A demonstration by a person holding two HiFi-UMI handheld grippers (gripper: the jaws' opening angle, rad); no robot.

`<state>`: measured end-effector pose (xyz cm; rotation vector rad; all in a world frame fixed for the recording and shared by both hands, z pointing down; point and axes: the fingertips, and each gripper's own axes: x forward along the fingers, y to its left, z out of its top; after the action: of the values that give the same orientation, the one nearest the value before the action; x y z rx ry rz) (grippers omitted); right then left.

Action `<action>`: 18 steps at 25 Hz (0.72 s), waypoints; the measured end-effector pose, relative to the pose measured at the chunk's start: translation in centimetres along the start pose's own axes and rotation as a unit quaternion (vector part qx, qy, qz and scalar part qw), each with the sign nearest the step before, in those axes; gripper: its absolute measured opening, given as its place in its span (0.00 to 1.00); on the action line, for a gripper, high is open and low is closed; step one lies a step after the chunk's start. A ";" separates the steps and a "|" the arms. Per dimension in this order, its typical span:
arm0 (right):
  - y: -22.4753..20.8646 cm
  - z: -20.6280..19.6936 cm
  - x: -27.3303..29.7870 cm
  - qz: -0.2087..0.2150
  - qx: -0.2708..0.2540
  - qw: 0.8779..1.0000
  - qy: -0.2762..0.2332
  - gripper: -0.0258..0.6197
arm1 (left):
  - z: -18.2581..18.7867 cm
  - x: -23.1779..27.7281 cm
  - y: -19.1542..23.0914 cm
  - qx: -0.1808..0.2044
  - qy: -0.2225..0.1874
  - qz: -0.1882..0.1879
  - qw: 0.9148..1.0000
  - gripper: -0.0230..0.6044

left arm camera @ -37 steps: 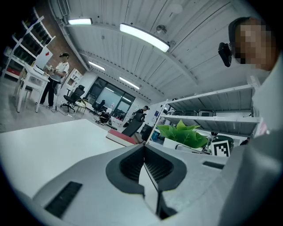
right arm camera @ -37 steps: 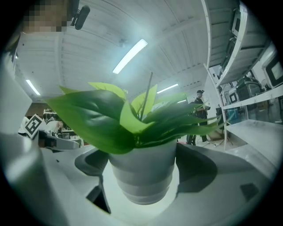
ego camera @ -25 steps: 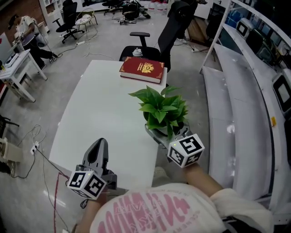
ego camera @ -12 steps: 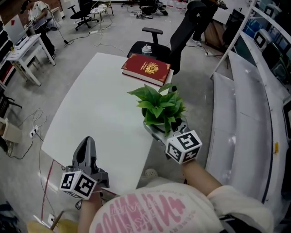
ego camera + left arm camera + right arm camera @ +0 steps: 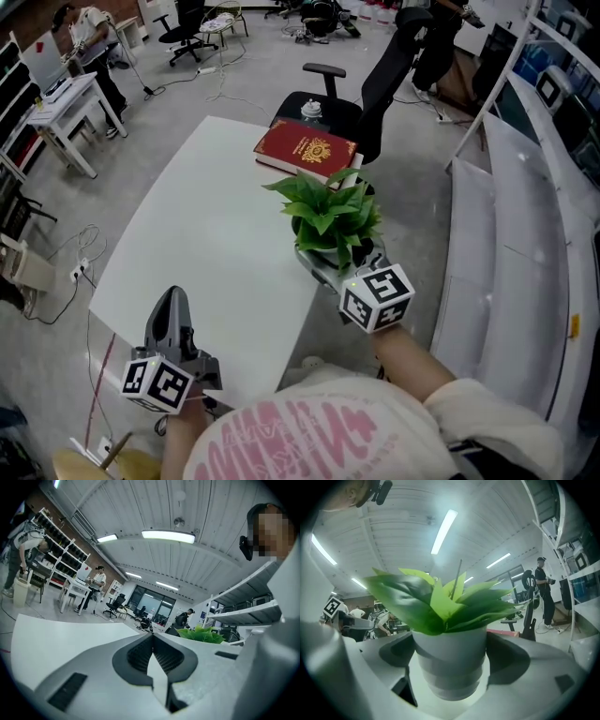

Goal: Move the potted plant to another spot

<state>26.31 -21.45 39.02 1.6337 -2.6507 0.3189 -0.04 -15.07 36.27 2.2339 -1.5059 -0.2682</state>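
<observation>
Gripping a green potted plant (image 5: pixel 440 603) by its round white pot, the right gripper (image 5: pixel 450 644) has one jaw pressed on each side of the pot. From the head view, the plant is by the right edge of the big white table (image 5: pixel 202 234), just in front of a red hardcover book (image 5: pixel 306 150). I cannot tell if the pot touches the table. The left gripper (image 5: pixel 152 641) has its jaws pressed together with nothing in them, over the table's near left part. A black office chair (image 5: pixel 349 94) stands behind the book.
</observation>
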 end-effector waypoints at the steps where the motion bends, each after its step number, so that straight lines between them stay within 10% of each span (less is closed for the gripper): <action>1: -0.2 0.1 0.2 0.001 -0.002 1.000 0.000 0.80 | -0.1 0.2 -0.1 0.001 0.000 0.001 1.000 0.04; 18: -3.4 -0.1 2.0 0.018 0.008 1.000 0.001 0.80 | -0.6 1.6 -1.6 0.015 -0.007 0.019 1.000 0.04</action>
<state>28.42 -24.73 39.90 1.5898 -2.6858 0.3441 2.20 -15.90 36.23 2.2287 -1.5666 -0.2512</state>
